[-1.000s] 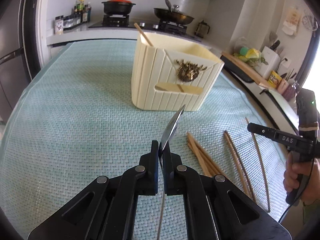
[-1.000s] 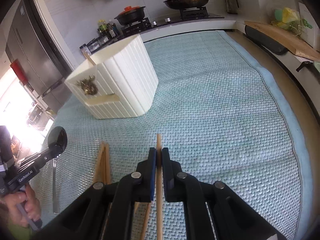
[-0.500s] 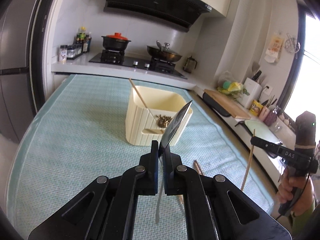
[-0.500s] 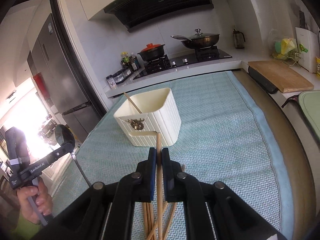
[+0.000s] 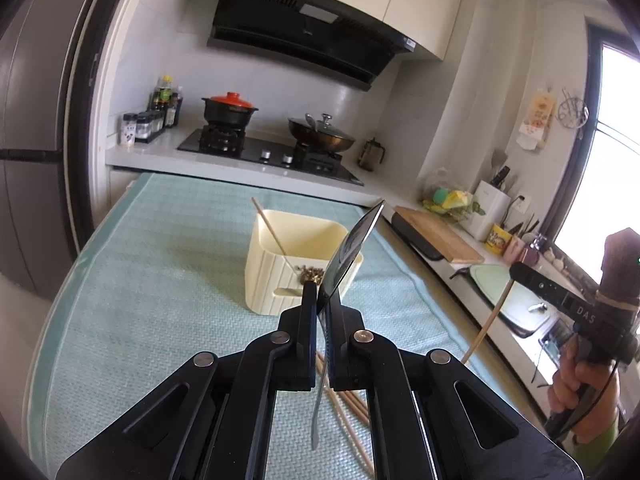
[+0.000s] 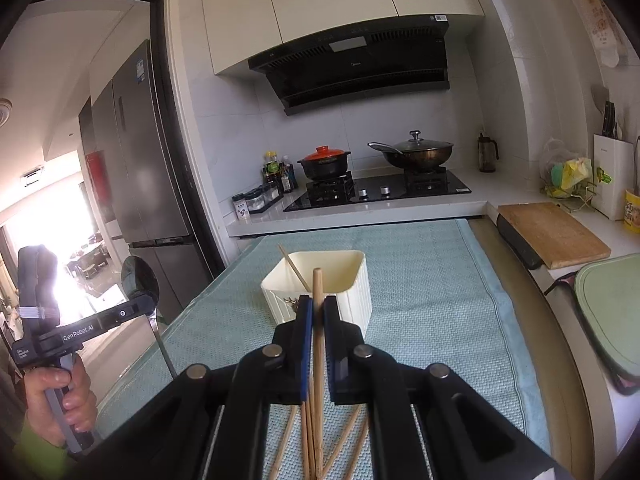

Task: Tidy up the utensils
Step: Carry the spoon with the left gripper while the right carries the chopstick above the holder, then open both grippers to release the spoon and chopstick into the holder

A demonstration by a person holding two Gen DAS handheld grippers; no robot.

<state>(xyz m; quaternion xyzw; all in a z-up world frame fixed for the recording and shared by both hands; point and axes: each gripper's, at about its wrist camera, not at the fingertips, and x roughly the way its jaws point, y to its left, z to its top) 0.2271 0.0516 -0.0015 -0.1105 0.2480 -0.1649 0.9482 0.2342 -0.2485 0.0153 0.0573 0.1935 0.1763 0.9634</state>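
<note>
Spoon [image 5: 352, 250] in my left gripper [image 5: 323, 304], chopstick [image 6: 317, 320] in my right gripper [image 6: 319, 308], both above the mat.

My left fingers are pressed together on the spoon's neck; its dark bowl sticks up and forward past the fingertips, its handle hangs down beneath them. My right fingers are closed tight on a single wooden chopstick that runs between the pads, its tip poking out ahead. The cream ribbed utensil holder [image 5: 280, 276] stands on the pale green woven mat [image 5: 160, 280] ahead of both grippers, with one chopstick already leaning inside it. More loose chopsticks [image 6: 344, 444] lie flat on the mat below my fingers, near the holder but not touching it. Neither held utensil touches the holder.
</note>
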